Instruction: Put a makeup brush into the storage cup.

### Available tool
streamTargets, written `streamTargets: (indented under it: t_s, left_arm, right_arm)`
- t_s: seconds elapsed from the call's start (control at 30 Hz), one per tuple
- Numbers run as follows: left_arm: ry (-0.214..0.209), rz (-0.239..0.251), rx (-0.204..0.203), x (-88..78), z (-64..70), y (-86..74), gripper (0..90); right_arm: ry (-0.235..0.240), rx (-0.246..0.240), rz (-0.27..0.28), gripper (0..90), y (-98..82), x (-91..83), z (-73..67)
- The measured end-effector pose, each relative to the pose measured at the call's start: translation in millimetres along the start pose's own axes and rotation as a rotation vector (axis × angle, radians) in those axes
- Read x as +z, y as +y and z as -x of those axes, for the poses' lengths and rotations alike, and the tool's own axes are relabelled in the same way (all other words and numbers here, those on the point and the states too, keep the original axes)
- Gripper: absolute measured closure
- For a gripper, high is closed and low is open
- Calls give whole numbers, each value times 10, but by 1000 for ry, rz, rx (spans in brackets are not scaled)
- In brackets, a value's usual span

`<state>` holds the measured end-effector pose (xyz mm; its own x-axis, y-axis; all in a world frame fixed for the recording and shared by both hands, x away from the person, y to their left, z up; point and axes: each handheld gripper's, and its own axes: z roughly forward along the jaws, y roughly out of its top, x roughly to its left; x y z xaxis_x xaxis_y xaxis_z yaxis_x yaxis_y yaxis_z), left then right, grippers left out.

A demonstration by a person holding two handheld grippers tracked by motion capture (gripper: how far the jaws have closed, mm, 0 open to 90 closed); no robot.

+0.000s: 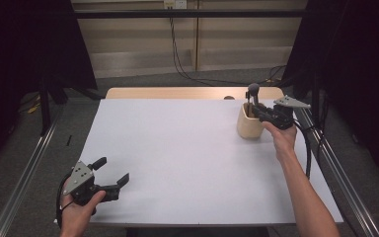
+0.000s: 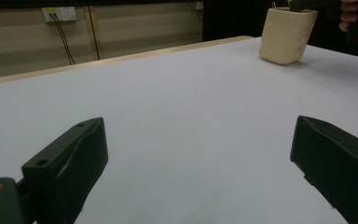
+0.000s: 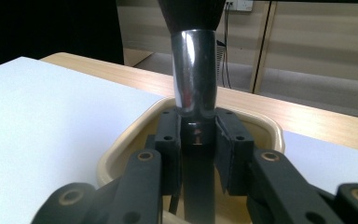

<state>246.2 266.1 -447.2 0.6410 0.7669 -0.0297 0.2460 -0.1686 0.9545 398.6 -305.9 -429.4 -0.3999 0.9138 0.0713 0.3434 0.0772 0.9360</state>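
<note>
Brush [image 3: 195, 70] upright in cup [image 1: 249, 126]

Table [image 1: 177, 163] wide open btwn grippers; only obstacle is cup [image 1: 249, 127] w/ brush [image 1: 253, 94] at far right.

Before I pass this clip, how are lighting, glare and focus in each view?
High view: the white table sheet is evenly lit and the side surrounds are nearly black. Left gripper view: the beige holder cup is fairly sharp and the near black jaws are soft. Right gripper view: the chrome ferrule of the make-up brush carries bright glare streaks, and the wall behind is blurred.
</note>
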Motion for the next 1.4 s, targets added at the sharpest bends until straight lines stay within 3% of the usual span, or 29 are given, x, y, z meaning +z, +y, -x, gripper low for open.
streamTargets:
  t_s: [0.23, 0.67, 1.03, 1.13, 1.4]
  left_arm:
    - [-1, 0, -4, 5, 3, -2, 41]
    - [-4, -6, -13, 45, -1, 2, 40]
    - [8, 0, -15, 38, -12, 5, 40]
    - [9, 9, -18, 26, -14, 16, 40]
    - [-9, 17, -19, 3, 18, 4, 40]
  right_arm:
    - [10, 26, 16, 566, 30, -29, -6]
    - [28, -10, 36, 304, 85, -61, -98]
    - [34, 1, 40, 53, 87, -178, -135]
    - [55, 17, 42, 22, 76, -222, -140]
    - [91, 4, 55, 4, 47, -326, -264]
